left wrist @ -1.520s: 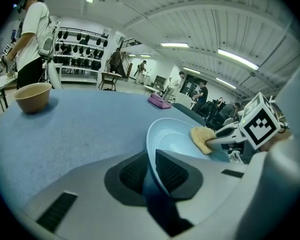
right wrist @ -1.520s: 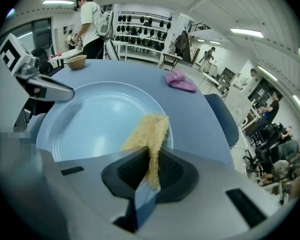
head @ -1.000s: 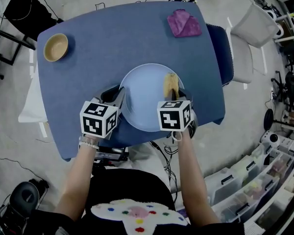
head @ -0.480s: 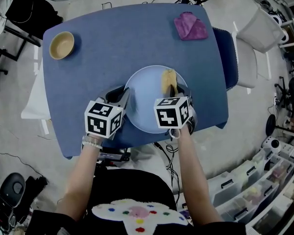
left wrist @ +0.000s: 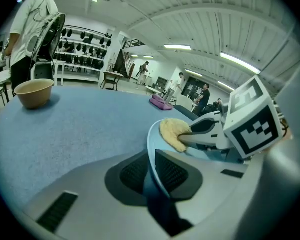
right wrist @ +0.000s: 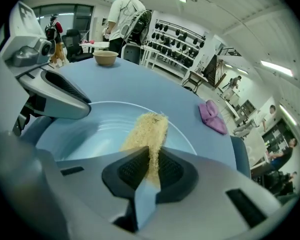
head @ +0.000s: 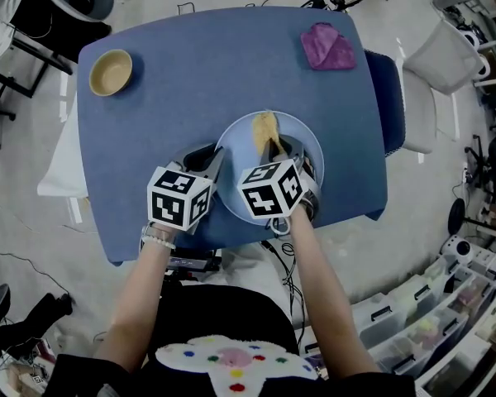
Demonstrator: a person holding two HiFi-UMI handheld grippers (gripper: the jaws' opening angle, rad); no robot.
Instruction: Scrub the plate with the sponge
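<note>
A light blue plate (head: 241, 154) lies on the blue table near its front edge. My left gripper (head: 212, 162) is shut on the plate's left rim; in the left gripper view the rim (left wrist: 152, 139) runs between the pads. My right gripper (head: 276, 149) is shut on a yellow sponge (head: 266, 129), which rests on the plate's far half. In the right gripper view the sponge (right wrist: 147, 131) sticks out from the jaws (right wrist: 151, 171) onto the plate (right wrist: 90, 129). The left gripper view shows the sponge (left wrist: 172, 131) and the right gripper's fingers (left wrist: 205, 129) over the plate.
A wooden bowl (head: 112, 71) stands at the table's far left corner. A purple cloth (head: 328, 45) lies at the far right corner. A dark chair (head: 390, 98) stands by the right edge. Storage bins (head: 430, 304) line the floor at lower right.
My right gripper has slid the sponge leftward across the plate, from its right side to its far middle, and has rolled a little. The left gripper has kept its hold on the rim.
</note>
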